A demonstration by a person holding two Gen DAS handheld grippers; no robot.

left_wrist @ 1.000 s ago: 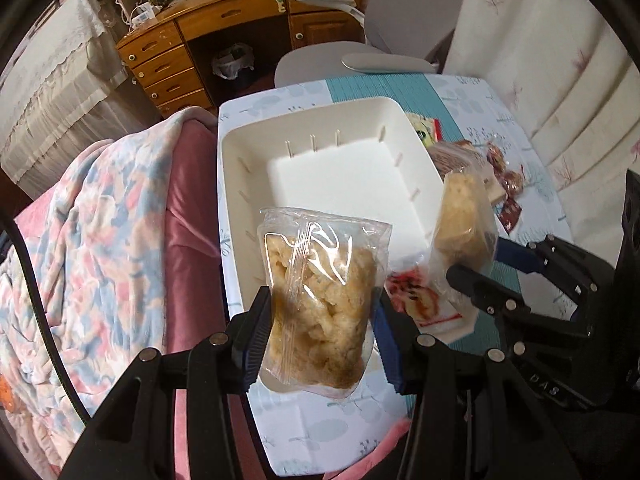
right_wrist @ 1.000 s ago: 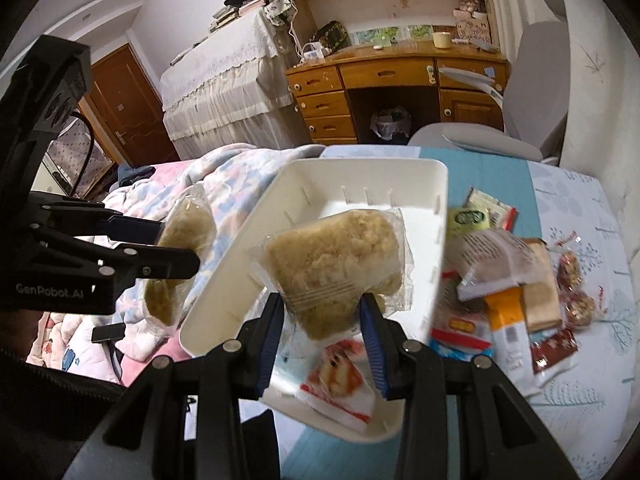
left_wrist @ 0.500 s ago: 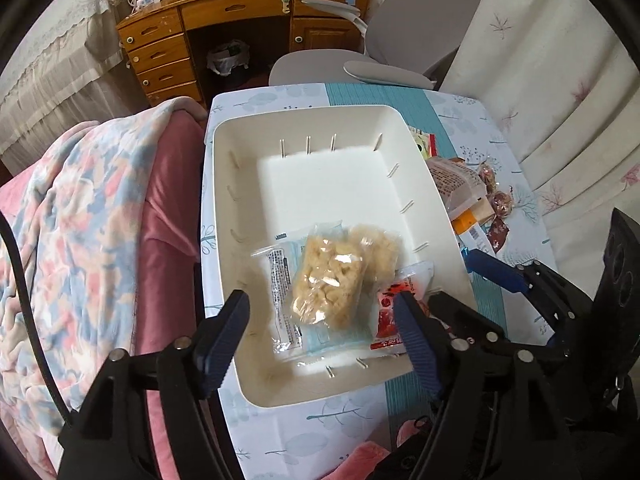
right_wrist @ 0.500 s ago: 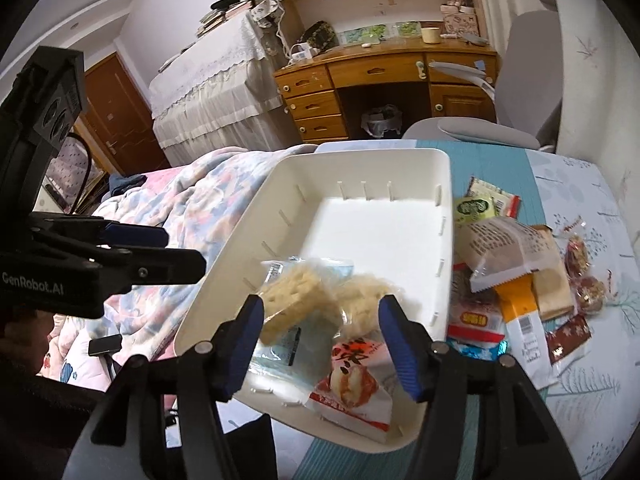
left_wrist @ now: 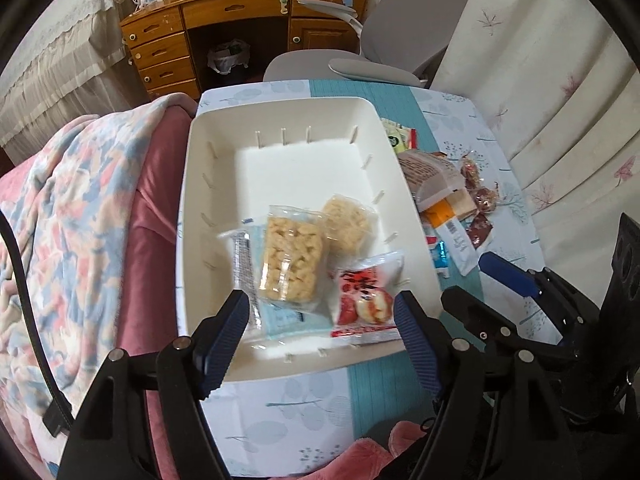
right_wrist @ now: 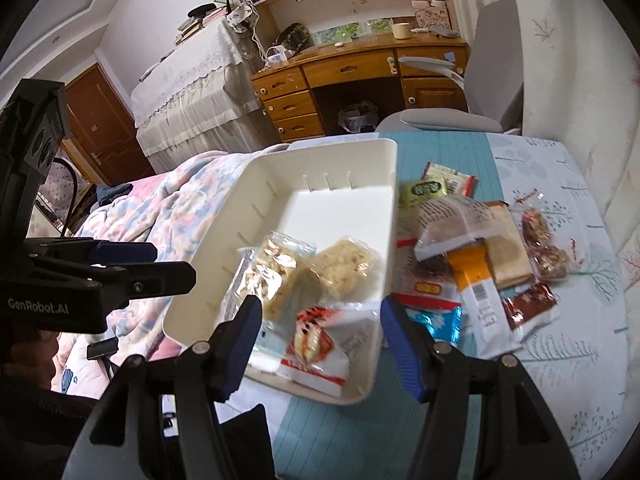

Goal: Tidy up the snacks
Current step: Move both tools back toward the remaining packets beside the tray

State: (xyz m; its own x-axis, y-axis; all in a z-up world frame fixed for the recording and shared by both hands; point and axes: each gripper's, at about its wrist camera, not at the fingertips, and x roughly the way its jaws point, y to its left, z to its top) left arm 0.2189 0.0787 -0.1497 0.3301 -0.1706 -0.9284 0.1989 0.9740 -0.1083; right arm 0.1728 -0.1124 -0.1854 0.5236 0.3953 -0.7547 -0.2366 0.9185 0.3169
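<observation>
A white bin [left_wrist: 280, 120] [right_wrist: 320, 152] sits on the table. In its near end lie two clear packs of puffed rice cakes [left_wrist: 290, 258] [left_wrist: 348, 222], a red-and-white snack pack [left_wrist: 366, 300] and a pale blue packet [left_wrist: 280, 316]. The same packs show in the right wrist view [right_wrist: 274, 270] [right_wrist: 344, 266] [right_wrist: 316, 346]. My left gripper [left_wrist: 320, 322] is open and empty above the bin's near edge. My right gripper [right_wrist: 320, 330] is open and empty over the bin's near right corner.
Several loose snacks lie right of the bin: a green pack [right_wrist: 426, 189], a white wrapper [right_wrist: 452, 224], an orange pack [right_wrist: 476, 280], dark red packs [right_wrist: 528, 306]. A blanket-covered bed [left_wrist: 80, 220] lies left. A grey chair [left_wrist: 360, 64] and wooden desk [left_wrist: 224, 12] stand beyond.
Both grippers opened and dropped their rice cake packs into the bin. The packs now lie at the bin's near end, and both grippers have drawn back.
</observation>
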